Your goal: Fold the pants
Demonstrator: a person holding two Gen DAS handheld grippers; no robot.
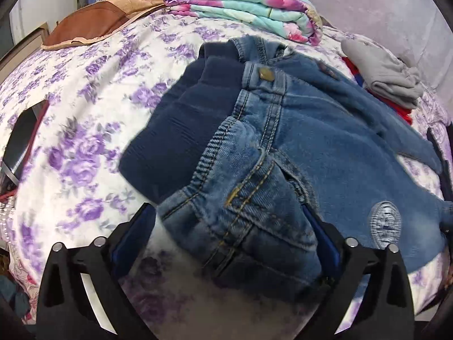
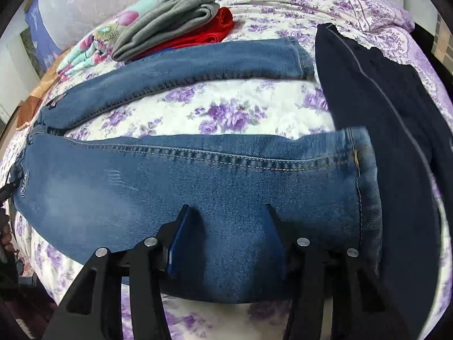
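Plainly the fold has not begun in earnest: the jeans [image 2: 198,175] lie spread on the bed's flowered cover [image 2: 226,107], legs apart in a V — the far leg running toward the pile of folded clothes [image 2: 175,22] near the far edge, the near leg along the near edge, its cuff just beside a dark navy garment [image 2: 382,119].

The left gripper [image 1: 229,243] is at the waistband corner, jaws spread wide with the bunched pocket and hem between them; the right pad seems to touch the denim, the left stands clear, so nothing is clamped.

The right gripper [image 2: 226,235] sits over the near leg toward its cuff, jaws half spread, tips resting on the cloth without pinching it.

Both grippers tilt steeply down at the bed.

Next, I judge, each must close on its edge — waist and leg — to carry the near leg over onto the far one.
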